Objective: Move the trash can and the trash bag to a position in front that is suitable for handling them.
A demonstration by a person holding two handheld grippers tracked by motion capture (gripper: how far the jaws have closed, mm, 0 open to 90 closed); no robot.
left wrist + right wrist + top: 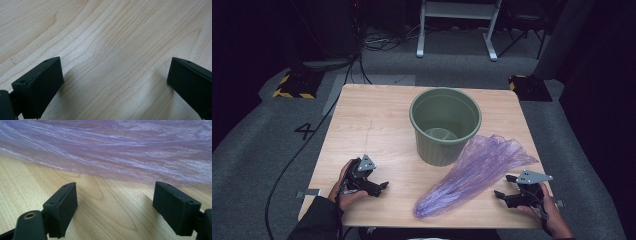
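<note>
the left tongs [379, 189] stand wide open over bare worktop [377, 125], gripping nothing. the right tongs [504, 187] are also wide open and empty, just short of the purple bag [477, 172], whose edges run out of the right gripper view. the bag lies flat, its far end touching the green bin [445, 125]. the bin stands upright mid-worktop; its inside looks empty.
</note>
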